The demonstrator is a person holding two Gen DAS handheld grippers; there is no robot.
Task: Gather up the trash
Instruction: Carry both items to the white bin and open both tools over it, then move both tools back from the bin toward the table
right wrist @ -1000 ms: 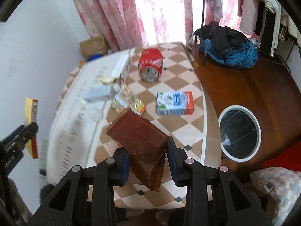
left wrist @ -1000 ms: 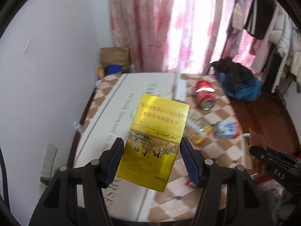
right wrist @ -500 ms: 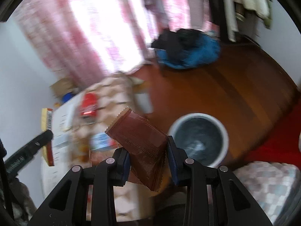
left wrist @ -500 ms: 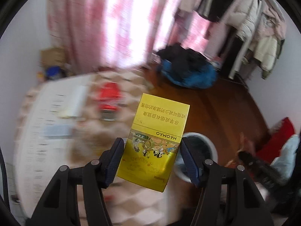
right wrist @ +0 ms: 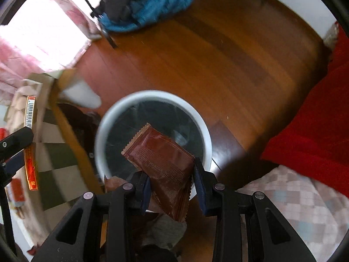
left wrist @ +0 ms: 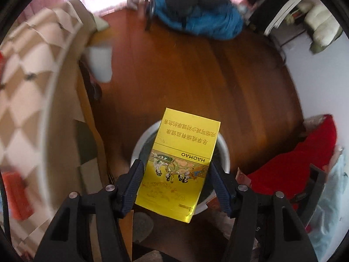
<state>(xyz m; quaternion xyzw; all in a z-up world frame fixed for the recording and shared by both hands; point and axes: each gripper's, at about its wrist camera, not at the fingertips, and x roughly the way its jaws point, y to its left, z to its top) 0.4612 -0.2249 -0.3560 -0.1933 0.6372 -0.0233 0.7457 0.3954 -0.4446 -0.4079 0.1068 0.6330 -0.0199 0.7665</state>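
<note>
My left gripper (left wrist: pixel 175 174) is shut on a yellow cigarette box (left wrist: pixel 177 160) marked HAOMAO, held above the white round bin (left wrist: pixel 224 150) on the wooden floor. My right gripper (right wrist: pixel 171 179) is shut on a brown foil wrapper (right wrist: pixel 162 160) with zigzag edges, and it hangs over the same bin (right wrist: pixel 109 118), whose dark bag-lined inside shows under it. In the right wrist view, the left gripper's finger (right wrist: pixel 15 140) and the box's orange-edged side (right wrist: pixel 30 150) appear at the far left.
The table with a checkered cloth (left wrist: pixel 24 91) stands to the left of the bin, a red item (left wrist: pixel 16 193) on it. A blue and black pile of clothes (left wrist: pixel 196 13) lies at the back. Red fabric (right wrist: pixel 309 126) and a checkered cushion (right wrist: pixel 290 200) lie on the right.
Both grippers swung from above the table to the right and down, over the bin, tilting to point downward. Each kept its hold on its item.
</note>
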